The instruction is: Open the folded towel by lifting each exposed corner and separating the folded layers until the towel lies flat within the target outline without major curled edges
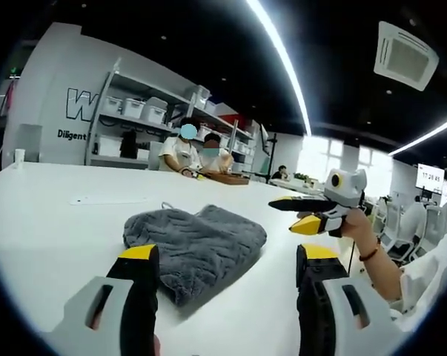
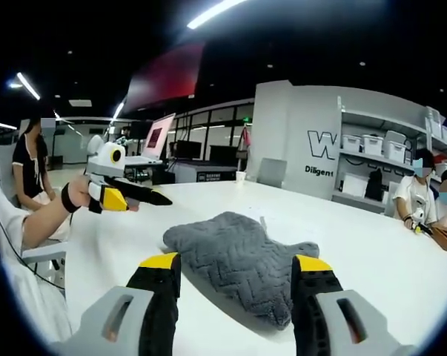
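Both tongs, left gripper (image 1: 227, 256) and right gripper (image 2: 234, 261), are released and empty above the folded grey towel (image 1: 197, 245); better pinch only the top layer corner

Left gripper (image 1: 227, 259): jaws spread wide apart, yellow-tipped, holding nothing; seen from the right gripper view (image 2: 138, 196) held in a hand (image 2: 75, 196), above the surface.
Right gripper (image 2: 234, 267): jaws spread wide, holding nothing; from the left gripper view (image 1: 301, 211), its jaws are parted, a hand (image 1: 356, 226) gripping it.

A grey, zigzag-textured towel (image 1: 197, 248) (image 2: 242, 259) is seen folded into a rumpled bundle on the white desk (image 1: 53, 222), lying just ahead of and between the open jaws, untouched.
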A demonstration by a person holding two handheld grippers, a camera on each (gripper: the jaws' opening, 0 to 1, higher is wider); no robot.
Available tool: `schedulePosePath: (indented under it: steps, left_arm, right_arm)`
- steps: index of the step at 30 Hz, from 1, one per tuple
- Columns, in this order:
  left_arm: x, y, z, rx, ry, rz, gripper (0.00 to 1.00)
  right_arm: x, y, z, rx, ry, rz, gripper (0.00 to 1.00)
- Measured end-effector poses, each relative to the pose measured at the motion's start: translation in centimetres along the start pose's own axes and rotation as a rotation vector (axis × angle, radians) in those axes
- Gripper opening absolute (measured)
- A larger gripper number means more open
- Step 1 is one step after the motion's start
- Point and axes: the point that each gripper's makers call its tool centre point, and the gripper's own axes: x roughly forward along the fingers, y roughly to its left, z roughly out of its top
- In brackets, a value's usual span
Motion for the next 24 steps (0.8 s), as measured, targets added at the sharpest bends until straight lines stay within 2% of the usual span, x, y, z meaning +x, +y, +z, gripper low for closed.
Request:
schedulePosePath:
  steps: [10, 13, 18, 24]
  left_arm:
    - [0.2, 0.8, 0.3, -0.009, -0.007, 0.021, 0.72]
    - [0.1, 1.8, 1.2, 0.027, -0.049, 0.096, 0.68]
    - [0.3, 1.7, 1.6, -0.005, -0.060, 0.077, 0.69]
    - [0.7, 1.6, 1.2, 0.008, -0.042, 0.071, 0.71]
  right_arm:
    - [0.2, -0.3, 0.0, 0.013, -0.004, -0.012, 0.59]
    - [0.4, -0.4, -0.1, 0.017, 0.000, -0.017, 0.59]
    - [0.6, -0.8, -0.3, 0.013, 0.012, -0.023, 0.59]
    - [0.8, -1.3, -0.5, 0.020, 0.018, -0.029, 0.59]
